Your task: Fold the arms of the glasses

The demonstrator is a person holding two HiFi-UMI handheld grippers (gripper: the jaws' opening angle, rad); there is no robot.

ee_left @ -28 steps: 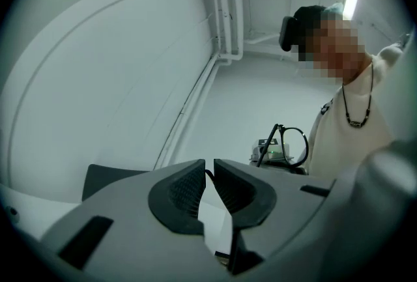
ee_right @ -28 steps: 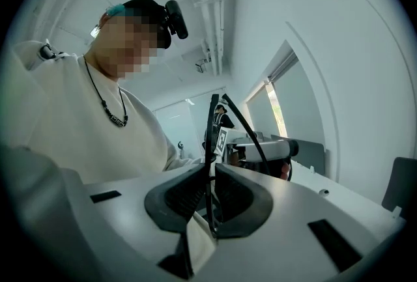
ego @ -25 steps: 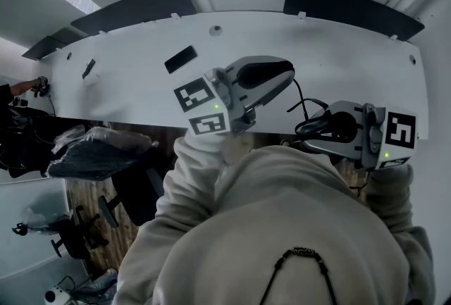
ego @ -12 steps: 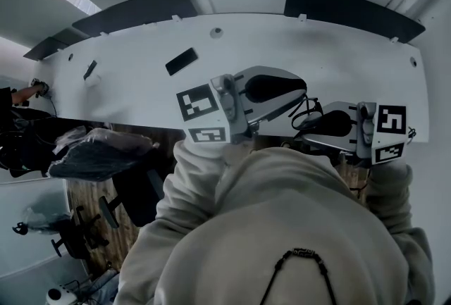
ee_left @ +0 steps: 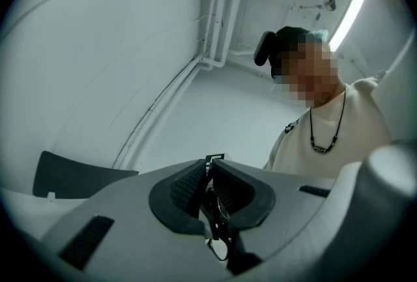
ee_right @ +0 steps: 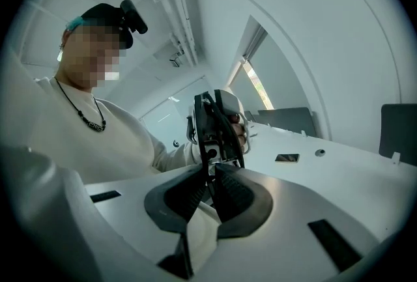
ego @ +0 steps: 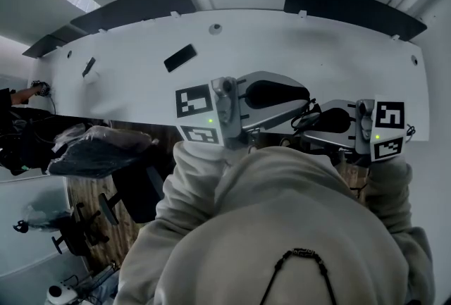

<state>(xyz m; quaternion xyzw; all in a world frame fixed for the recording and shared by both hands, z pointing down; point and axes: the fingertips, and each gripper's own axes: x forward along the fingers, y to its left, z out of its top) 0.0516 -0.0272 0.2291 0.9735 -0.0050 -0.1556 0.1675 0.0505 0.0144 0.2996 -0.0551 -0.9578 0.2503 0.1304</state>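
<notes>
Nearest, filling the bottom of the head view, is the person's pale sweatshirt [ego: 282, 219], both sleeves reaching up towards the middle of the frame. Just above it the two tools meet nose to nose. The left gripper [ego: 301, 108] lies across the centre pointing right, and the right gripper [ego: 311, 126] comes in from the right edge pointing left. The glasses [ego: 304, 117] hang between their tips, held up over the near edge of the white table [ego: 338, 57].

In the left gripper view the jaws have just been closing. The left gripper [ee_left: 210, 173] is now pinched narrow on a thin black part of the glasses [ee_left: 217, 245], with a lens rim showing low in the gap. In the right gripper view the right gripper [ee_right: 212, 176] is likewise clamped narrow on a slim dark part of the glasses [ee_right: 214, 119], which stand edge-on above the pads.

Farther off, a black phone [ego: 180, 58] lies flat on the table at upper left of centre, well apart from the tools. Dark panels [ego: 352, 8] line the table's far edge.
</notes>
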